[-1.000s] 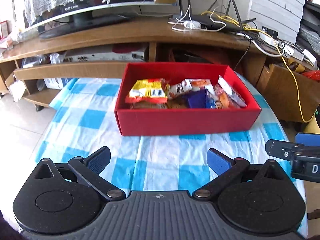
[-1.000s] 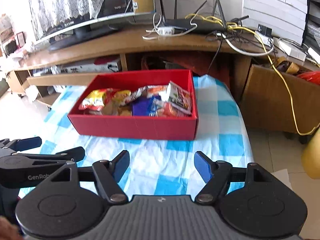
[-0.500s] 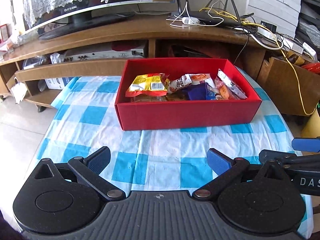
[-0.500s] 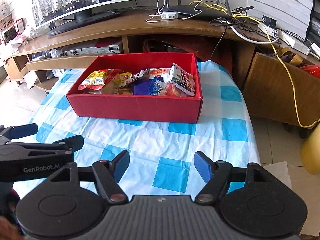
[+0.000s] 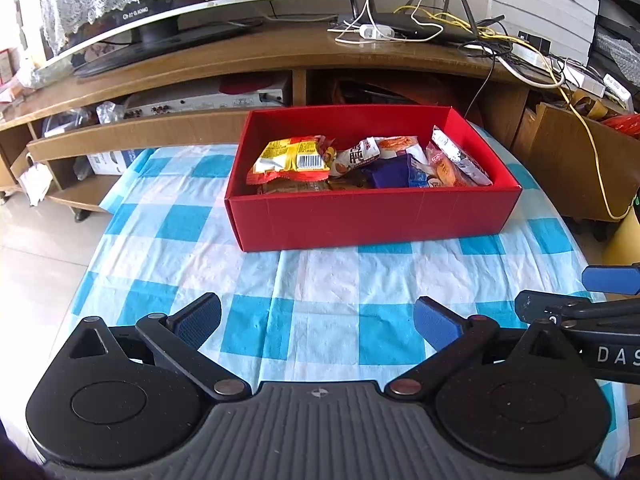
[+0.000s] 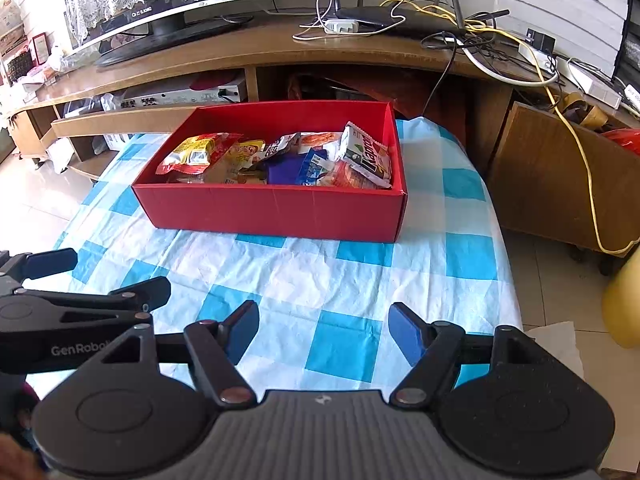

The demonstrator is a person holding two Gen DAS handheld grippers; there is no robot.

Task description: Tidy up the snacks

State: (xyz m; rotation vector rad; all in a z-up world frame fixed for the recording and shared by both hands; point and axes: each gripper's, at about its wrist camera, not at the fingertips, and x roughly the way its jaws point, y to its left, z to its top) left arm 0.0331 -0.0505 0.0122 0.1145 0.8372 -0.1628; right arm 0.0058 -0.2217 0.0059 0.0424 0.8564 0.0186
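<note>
A red box (image 5: 372, 220) (image 6: 276, 212) stands on the far part of the blue-and-white checked tablecloth (image 5: 328, 280) (image 6: 304, 276). Several snack packets lie inside it: a yellow-red packet (image 5: 292, 158) (image 6: 196, 156) at the left, a purple packet (image 5: 390, 174) (image 6: 282, 170) in the middle, a white-red packet (image 5: 460, 160) (image 6: 366, 156) leaning at the right. My left gripper (image 5: 316, 320) is open and empty, well in front of the box. My right gripper (image 6: 324, 330) is open and empty, beside the left one (image 6: 60, 312). The right gripper shows at the left wrist view's right edge (image 5: 592, 300).
A wooden TV stand (image 5: 280, 56) with a monitor (image 5: 160, 8), a router and tangled cables (image 6: 460, 28) runs behind the table. A wooden cabinet (image 6: 560, 184) stands right of the table. A yellow object (image 6: 624, 304) sits on the tiled floor at right.
Both grippers have pulled back and risen from the box, so it looks farther and more seen from above. Both stay open and empty. The box and packets have not moved.
</note>
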